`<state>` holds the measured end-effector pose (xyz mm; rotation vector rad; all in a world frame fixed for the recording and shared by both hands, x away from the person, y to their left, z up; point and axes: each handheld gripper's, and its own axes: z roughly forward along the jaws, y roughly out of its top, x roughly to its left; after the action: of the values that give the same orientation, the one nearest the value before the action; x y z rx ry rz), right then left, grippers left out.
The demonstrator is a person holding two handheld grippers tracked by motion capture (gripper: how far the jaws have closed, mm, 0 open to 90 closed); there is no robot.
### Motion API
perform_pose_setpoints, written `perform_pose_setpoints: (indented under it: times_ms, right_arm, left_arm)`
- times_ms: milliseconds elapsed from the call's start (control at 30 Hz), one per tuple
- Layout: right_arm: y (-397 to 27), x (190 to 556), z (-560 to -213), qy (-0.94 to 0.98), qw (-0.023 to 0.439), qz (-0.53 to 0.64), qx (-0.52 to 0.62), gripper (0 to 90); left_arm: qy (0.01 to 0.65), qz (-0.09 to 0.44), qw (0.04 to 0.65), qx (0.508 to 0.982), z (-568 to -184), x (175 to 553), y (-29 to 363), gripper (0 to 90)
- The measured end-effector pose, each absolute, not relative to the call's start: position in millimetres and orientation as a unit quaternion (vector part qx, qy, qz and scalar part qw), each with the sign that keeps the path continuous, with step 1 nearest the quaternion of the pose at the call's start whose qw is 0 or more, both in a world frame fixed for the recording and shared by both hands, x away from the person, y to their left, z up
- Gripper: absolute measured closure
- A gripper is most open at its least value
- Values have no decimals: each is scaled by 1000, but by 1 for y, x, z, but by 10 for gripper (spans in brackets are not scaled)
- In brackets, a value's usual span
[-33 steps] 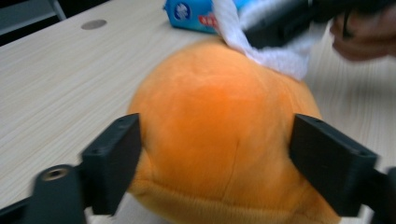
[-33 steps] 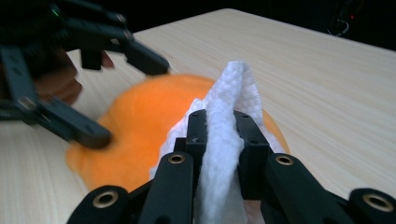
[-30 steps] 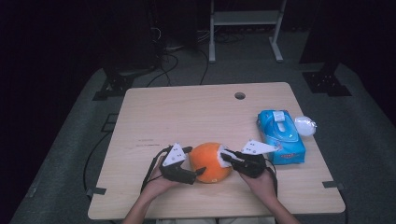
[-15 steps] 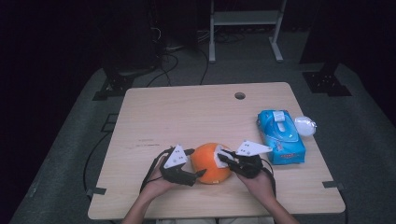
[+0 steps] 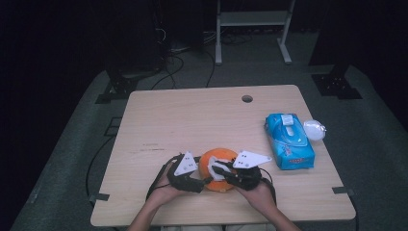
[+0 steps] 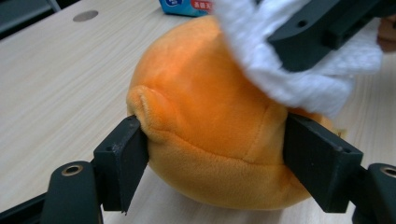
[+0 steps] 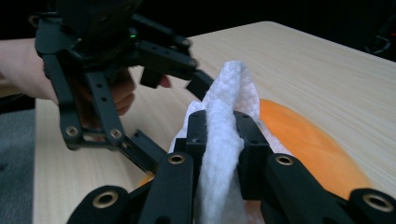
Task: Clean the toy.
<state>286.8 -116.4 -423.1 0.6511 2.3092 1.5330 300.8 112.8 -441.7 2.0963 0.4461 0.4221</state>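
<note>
An orange plush ball point(image 5: 222, 160) lies near the table's front edge. My left gripper point(image 5: 204, 182) comes at it from the left. In the left gripper view its jaws have just been closing and both pads point(image 6: 123, 158) press into the plush ball point(image 6: 205, 116). My right gripper point(image 5: 217, 171) is shut on a white paper wipe point(image 7: 229, 93), which stands up between its jaws. It holds the wipe point(image 6: 299, 79) against the upper right of the ball. The plush ball point(image 7: 303, 140) shows orange under the wipe, with my left gripper point(image 7: 177, 79) and hand behind it.
A blue pack of wet wipes point(image 5: 288, 140) lies at the table's right, with a small white crumpled object point(image 5: 313, 129) beside it. A round cable hole point(image 5: 247, 98) sits near the far edge. The pale wooden table point(image 5: 192, 120) is bare at the back and left.
My right gripper has slid left with the wipe, further over the ball's top. The left gripper has stayed in place while its jaws drew in onto the ball.
</note>
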Motion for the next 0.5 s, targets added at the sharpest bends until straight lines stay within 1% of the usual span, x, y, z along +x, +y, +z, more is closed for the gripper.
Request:
perform_pose_setpoints:
  times_ms: [33,67,133,167,200,233,267,300,333,367,467,500]
  right_arm:
    - [-116,287,-423,802,147,533,226,775]
    - [-117,288,-421,804,160,527,224,775]
    - [-125,292,-418,797,170,527,240,775]
    - [-130,295,-417,794,175,526,250,774]
    - [-136,298,-418,791,181,523,259,775]
    - [-142,300,-420,789,176,525,268,774]
    - [-147,301,-423,784,168,529,277,775]
    - [-149,301,-425,783,166,530,281,775]
    - [-150,299,-425,784,167,528,281,775]
    - [-150,299,-425,786,170,527,276,775]
    - [-140,290,-420,789,173,529,259,775]
    - [-140,290,-420,789,173,529,259,775]
  left_arm:
    - [173,179,457,854,-442,299,112,248]
    - [166,182,461,853,-441,298,112,254]
    - [165,180,467,850,-441,298,111,252]
    - [172,177,471,847,-441,298,112,236]
    - [172,177,471,847,-441,298,112,200]
    - [208,155,494,830,-440,302,113,165]
    - [225,143,496,826,-440,304,113,129]
    - [225,143,496,826,-440,304,113,108]
    - [242,117,495,826,-443,307,110,114]
    - [234,113,497,828,-444,306,108,156]
    - [210,137,483,839,-441,300,103,221]
    - [210,137,483,839,-441,300,103,233]
